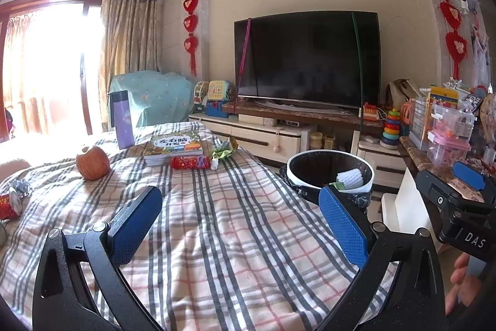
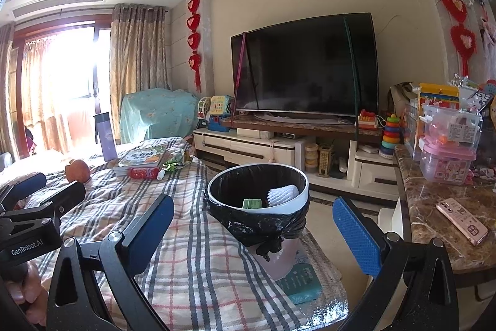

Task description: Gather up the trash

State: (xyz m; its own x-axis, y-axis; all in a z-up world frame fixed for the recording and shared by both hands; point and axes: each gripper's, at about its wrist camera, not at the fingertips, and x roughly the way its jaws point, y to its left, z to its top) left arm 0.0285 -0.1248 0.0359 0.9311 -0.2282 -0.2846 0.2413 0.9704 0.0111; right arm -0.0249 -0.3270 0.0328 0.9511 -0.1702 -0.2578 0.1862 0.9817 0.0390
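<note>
Your left gripper (image 1: 245,225) and right gripper (image 2: 252,234) both gape empty; next, reach mid-left for the red wrapper (image 1: 190,162), then the bin (image 2: 305,179).

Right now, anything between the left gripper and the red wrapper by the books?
In the left wrist view, only bare plaid blanket lies between the open left gripper and the red wrapper. The apple sits off to the left.

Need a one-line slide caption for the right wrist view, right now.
Open right hand-held gripper faces a lined trash bin already holding a white foam net, beside the plaid-covered table.
</note>
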